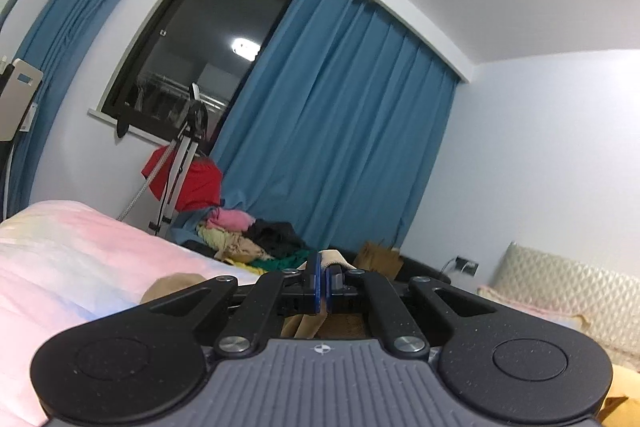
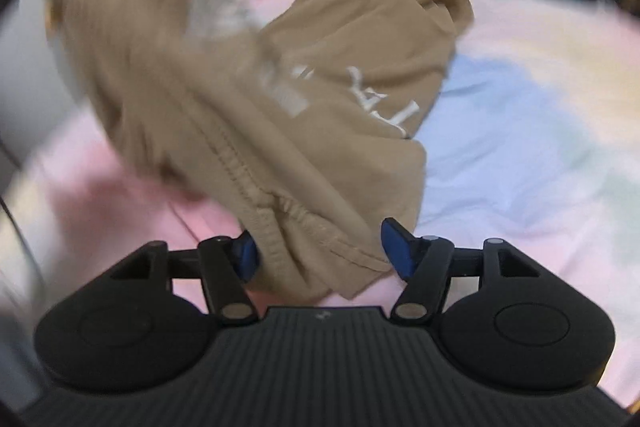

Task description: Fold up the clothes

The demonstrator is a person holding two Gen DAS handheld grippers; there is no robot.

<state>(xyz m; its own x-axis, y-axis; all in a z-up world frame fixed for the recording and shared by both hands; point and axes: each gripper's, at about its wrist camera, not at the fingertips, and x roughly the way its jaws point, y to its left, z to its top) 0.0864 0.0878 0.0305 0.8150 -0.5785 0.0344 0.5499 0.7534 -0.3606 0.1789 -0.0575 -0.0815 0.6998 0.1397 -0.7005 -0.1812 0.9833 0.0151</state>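
Observation:
A tan garment with white lettering point(image 2: 332, 95) hangs and drapes over the pastel bed sheet point(image 2: 520, 131) in the right wrist view, blurred by motion. Its hem lies between the blue pads of my right gripper point(image 2: 320, 251), whose jaws stand wide apart. In the left wrist view my left gripper point(image 1: 322, 281) is shut, its blue pads pressed together on a thin edge of the tan garment point(image 1: 334, 259); more tan cloth point(image 1: 172, 287) shows below and to the left of it. The left gripper is raised and looks across the room.
A pile of mixed clothes point(image 1: 256, 235) lies beyond the bed by the blue curtain point(image 1: 340, 131). A tripod point(image 1: 180, 163) with red cloth point(image 1: 192, 179) stands under the dark window. A padded headboard point(image 1: 568, 287) is at right.

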